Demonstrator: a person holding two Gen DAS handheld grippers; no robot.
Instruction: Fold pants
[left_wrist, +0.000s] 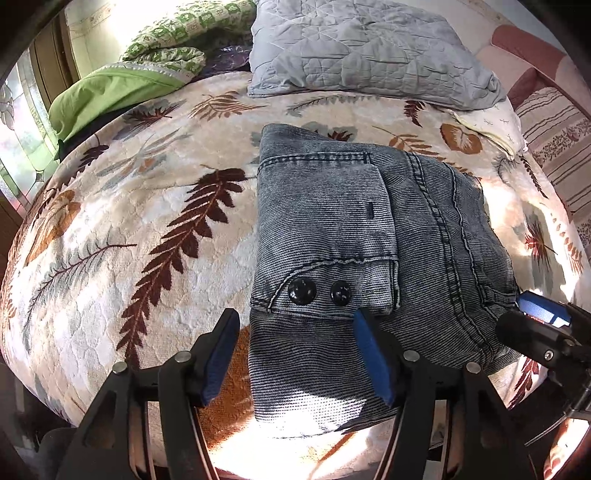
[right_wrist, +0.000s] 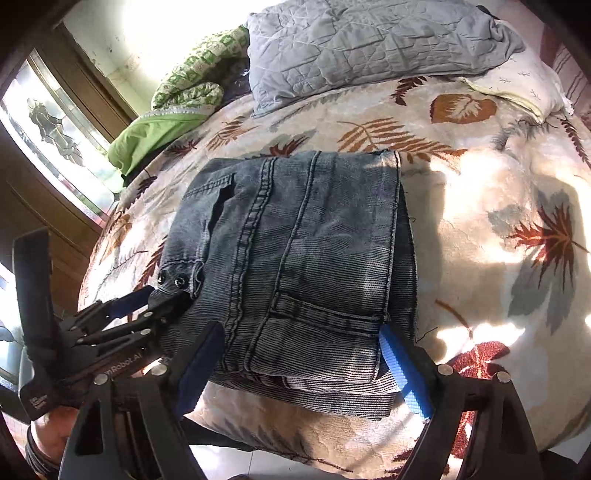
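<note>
Both claws stand released over the near edge of the folded jeans (left_wrist: 369, 236), which lie as a compact denim bundle on the leaf-patterned blanket (left_wrist: 147, 221) of the bed. Seen from the left wrist, the left claw (left_wrist: 295, 354) has its jaws apart, one blue pad over the blanket and the other over the denim just below two black buttons (left_wrist: 319, 291); neither pad presses on the cloth. This view also catches the right claw's blue tip at the bundle's right edge. From the right wrist, the right claw (right_wrist: 306, 369) straddles the bundle's near corner with its jaws wide, the denim between the pads; whether they touch it is unclear. Only this view shows the stacked layers along the right side and a back pocket seam, along with the left claw at the lower left beside the buttons. A grey quilted pillow (left_wrist: 369, 48) and a green cushion (left_wrist: 110, 99) rest at the far end of the bed.
</note>
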